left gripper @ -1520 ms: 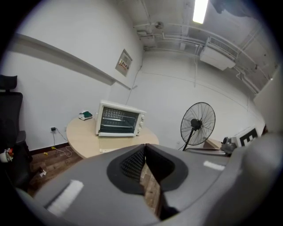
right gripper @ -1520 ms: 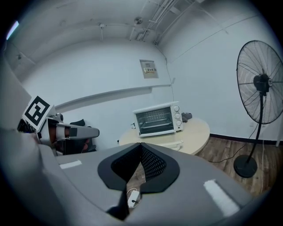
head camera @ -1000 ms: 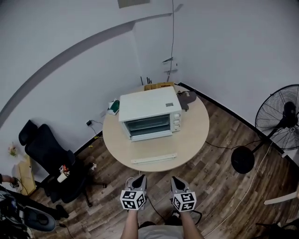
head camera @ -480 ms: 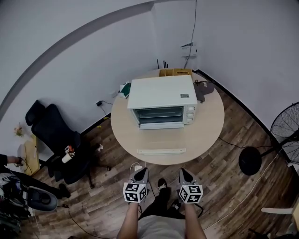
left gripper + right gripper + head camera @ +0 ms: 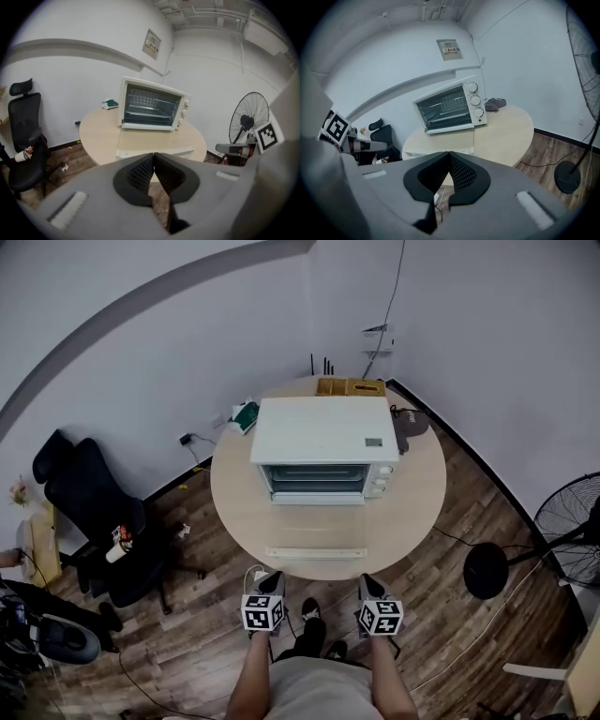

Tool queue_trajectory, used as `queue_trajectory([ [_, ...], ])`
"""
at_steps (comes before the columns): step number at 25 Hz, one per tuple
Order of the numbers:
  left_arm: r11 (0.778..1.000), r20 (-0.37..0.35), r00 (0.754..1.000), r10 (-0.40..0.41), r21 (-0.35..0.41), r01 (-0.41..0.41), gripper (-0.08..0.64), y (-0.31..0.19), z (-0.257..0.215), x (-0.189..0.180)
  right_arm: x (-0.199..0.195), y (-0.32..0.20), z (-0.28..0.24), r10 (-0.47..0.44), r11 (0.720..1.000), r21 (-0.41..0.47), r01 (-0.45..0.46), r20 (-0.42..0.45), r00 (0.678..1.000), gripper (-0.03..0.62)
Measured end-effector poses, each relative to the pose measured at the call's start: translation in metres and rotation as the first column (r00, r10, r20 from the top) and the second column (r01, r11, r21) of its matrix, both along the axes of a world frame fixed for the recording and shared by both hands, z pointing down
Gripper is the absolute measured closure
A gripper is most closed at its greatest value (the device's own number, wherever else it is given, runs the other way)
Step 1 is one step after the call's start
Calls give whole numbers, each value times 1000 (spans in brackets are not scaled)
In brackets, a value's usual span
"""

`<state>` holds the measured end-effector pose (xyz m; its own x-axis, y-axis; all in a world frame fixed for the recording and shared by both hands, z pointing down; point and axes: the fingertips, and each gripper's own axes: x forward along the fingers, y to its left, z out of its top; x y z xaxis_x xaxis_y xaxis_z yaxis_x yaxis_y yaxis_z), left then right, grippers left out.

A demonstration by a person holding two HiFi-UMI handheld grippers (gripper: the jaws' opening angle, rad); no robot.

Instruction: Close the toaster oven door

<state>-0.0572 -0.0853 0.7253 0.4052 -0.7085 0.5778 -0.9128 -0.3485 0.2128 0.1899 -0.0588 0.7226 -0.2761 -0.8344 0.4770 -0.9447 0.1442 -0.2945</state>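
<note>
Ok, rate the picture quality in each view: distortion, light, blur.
Head view: fisheye bends the wall stripe into an arc; light is dim and even, oven sharp. Left gripper view: dark round vignette, the shut left tool looms large and soft. Right gripper view: same vignette, scene tilted, shut right tool soft up close.

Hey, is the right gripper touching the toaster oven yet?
Apart. The head view shows the right gripper back by the near edge of the table, with a wide stretch of tabletop between it and the toaster oven.
</note>
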Motion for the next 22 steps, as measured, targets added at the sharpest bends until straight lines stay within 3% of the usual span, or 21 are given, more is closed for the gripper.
queue_trajectory([
  [8, 991, 3, 997, -71, -113, 71, 502, -19, 54, -38, 15, -24, 46, 36, 994, -103, -39, -30, 999, 592],
  [14, 984, 88, 996, 17, -179, -1, 502, -35, 92, -35, 35, -39, 65, -3, 986, -165, -18, -128, 992, 592],
  [22, 985, 59, 998, 25, -169, -14, 502, -50, 109, -49, 37, -52, 82, 71, 980, -177, -91, -116, 991, 592],
])
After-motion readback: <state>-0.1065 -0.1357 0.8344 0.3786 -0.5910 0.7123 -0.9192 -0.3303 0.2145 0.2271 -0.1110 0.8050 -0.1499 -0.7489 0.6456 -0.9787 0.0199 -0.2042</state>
